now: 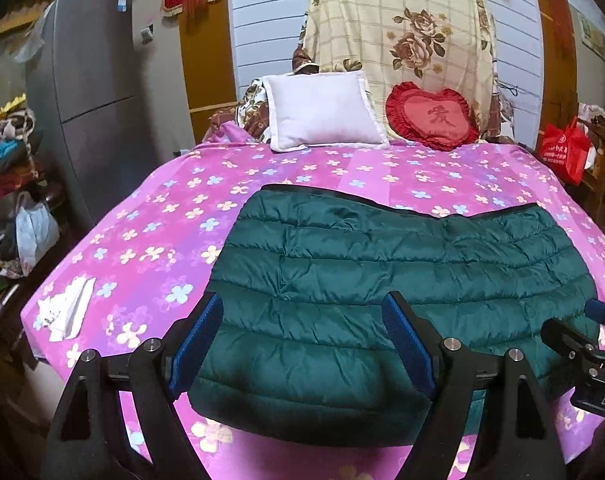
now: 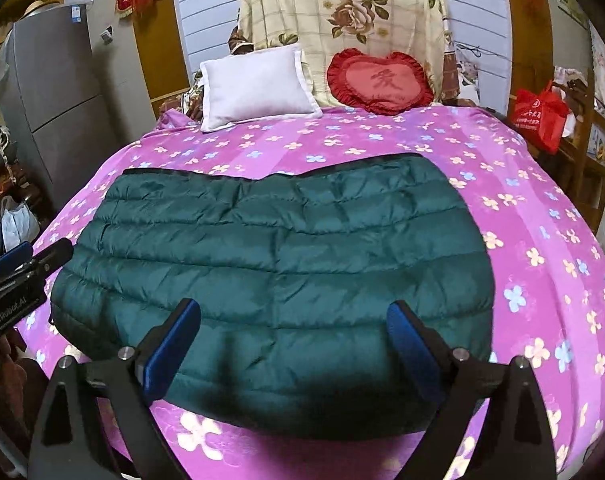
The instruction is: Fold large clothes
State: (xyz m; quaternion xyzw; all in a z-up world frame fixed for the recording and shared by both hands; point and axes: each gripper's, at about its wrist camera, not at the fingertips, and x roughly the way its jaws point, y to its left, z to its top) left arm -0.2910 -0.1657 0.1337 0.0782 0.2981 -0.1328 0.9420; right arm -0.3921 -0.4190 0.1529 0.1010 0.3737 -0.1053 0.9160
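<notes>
Tongs (image 1: 302, 320) above pink floral bedsheet (image 1: 150, 232)

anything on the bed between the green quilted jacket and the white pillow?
Nothing: only bare pink flowered sheet lies between the folded green quilted jacket and the white square pillow, clear in both wrist views.

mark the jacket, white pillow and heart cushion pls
jacket (image 2: 270, 248): right wrist view, middle of the quilted green panel.
white pillow (image 1: 322, 110): left wrist view, centre of its face.
heart cushion (image 1: 428, 118): left wrist view, pink centre inside the red frill.
</notes>
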